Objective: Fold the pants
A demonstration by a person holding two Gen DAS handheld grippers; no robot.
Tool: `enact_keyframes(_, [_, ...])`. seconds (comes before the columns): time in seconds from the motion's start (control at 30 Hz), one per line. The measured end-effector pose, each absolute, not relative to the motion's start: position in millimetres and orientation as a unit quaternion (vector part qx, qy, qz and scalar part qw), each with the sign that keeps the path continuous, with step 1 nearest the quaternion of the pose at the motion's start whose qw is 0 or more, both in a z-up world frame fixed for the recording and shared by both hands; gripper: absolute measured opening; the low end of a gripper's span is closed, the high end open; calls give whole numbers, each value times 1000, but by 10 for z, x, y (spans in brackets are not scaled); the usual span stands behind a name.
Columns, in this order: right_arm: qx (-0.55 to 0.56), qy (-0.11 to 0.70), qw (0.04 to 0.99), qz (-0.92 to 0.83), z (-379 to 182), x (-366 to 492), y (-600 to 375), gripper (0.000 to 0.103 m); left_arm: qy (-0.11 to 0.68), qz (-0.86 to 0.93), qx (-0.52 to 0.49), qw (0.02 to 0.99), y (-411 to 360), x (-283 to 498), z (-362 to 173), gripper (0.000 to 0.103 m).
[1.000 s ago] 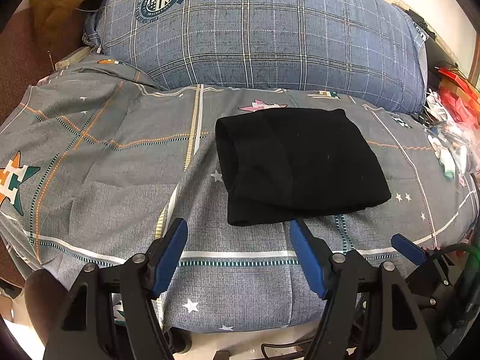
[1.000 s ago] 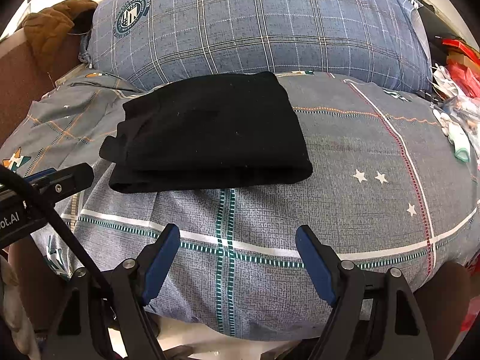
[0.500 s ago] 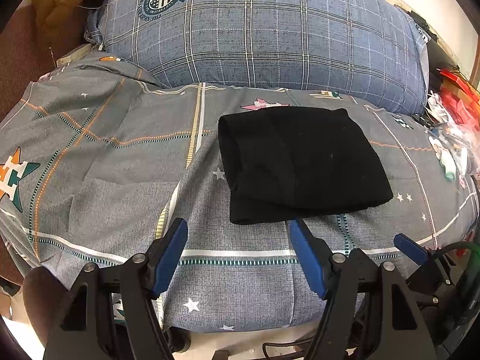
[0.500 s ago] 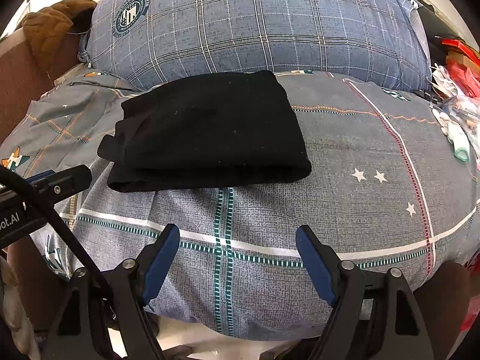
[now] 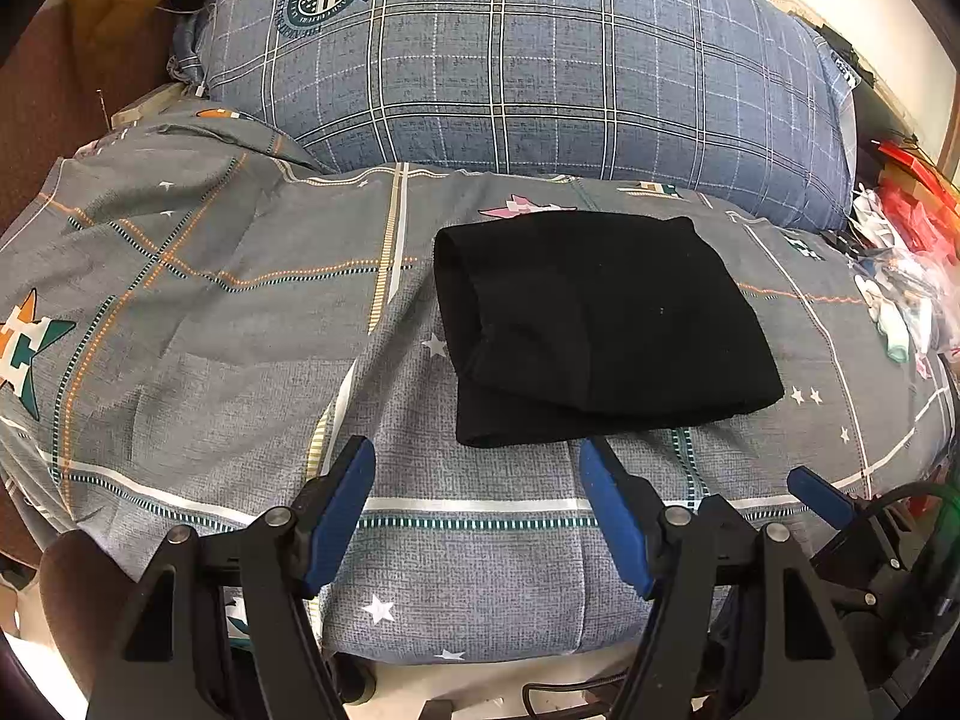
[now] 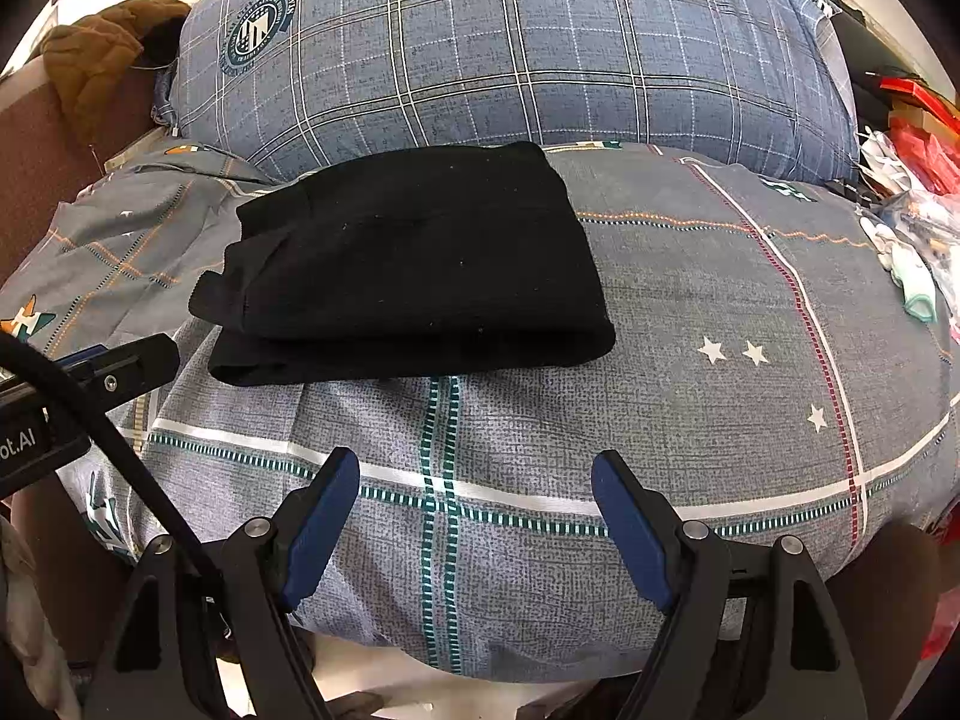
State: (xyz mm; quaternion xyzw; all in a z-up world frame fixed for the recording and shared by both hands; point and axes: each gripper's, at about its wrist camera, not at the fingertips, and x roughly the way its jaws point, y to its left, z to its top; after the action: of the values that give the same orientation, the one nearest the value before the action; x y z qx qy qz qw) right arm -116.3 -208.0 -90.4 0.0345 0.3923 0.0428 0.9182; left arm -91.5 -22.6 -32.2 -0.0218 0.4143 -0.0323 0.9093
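Nearest, the left gripper [image 5: 477, 468] was seen with its blue-padded fingers [image 5: 342, 504] spread apart and nothing caught between them; only the patterned grey quilt [image 5: 240, 312] showed in the gap. The right gripper [image 6: 477, 480] was likewise found released and empty, poised over the front edge of the bed. Both were held back from the cloth, angled down toward it, which was judged to be the posture of tools withdrawn from finished work rather than readied for a grasp.

Just beyond the fingertips lay the black pants [image 5: 600, 324], reduced to a compact, layered rectangle and rested flat on the quilt. In the left view the near hem was placed just past the right-hand finger, close to it but not touched; in the right view the bundle was set ahead and to the left of the gap, well apart from the pads. The rounded fold was turned toward the right, while looser layered edges were shown at the left; how many layers were stacked could not be told with certainty, since the dark fabric hid its seams.

The folding was therefore judged essentially complete. Behind the pants a large blue plaid pillow [image 6: 510, 48] was propped.
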Motion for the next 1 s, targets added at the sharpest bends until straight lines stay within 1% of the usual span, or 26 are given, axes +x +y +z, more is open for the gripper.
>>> enact_keyframes(0.27, [25, 381, 923, 42, -861, -1190, -2068, 84, 397, -22, -21, 917, -222, -957, -274, 70])
enact_keyframes(0.43, [24, 373, 927, 38, -829, -1207, -2091, 84, 349, 1, -21, 937, -175, -1053, -135, 70])
enact_keyframes(0.5, [23, 366, 929, 37, -811, -1218, -2112, 84, 312, 15, -23, 950, -139, -1134, -36, 79])
enact_keyframes(0.53, [23, 363, 931, 36, -801, -1223, -2122, 84, 295, 22, -25, 955, -121, -1173, 13, 91])
enact_keyframes(0.57, [23, 359, 932, 36, -787, -1231, -2131, 84, 270, 29, -30, 962, -91, -1233, 85, 97])
enact_keyframes(0.67, [19, 351, 936, 33, -756, -1250, -2141, 84, 236, 40, -52, 970, -24, -1321, 212, 101])
enact_keyframes(0.8, [15, 347, 937, 38, -745, -1258, -2123, 84, 219, 60, -70, 971, 56, -1336, 319, 101])
enact_keyframes(0.93, [5, 340, 940, 43, -719, -1281, -2068, 84, 204, 76, -40, 975, 6, -1356, 329, 103])
enact_keyframes(1.0, [-1, 338, 940, 47, -714, -1298, -2037, 84, 211, 75, -23, 974, -38, -1355, 299, 103])
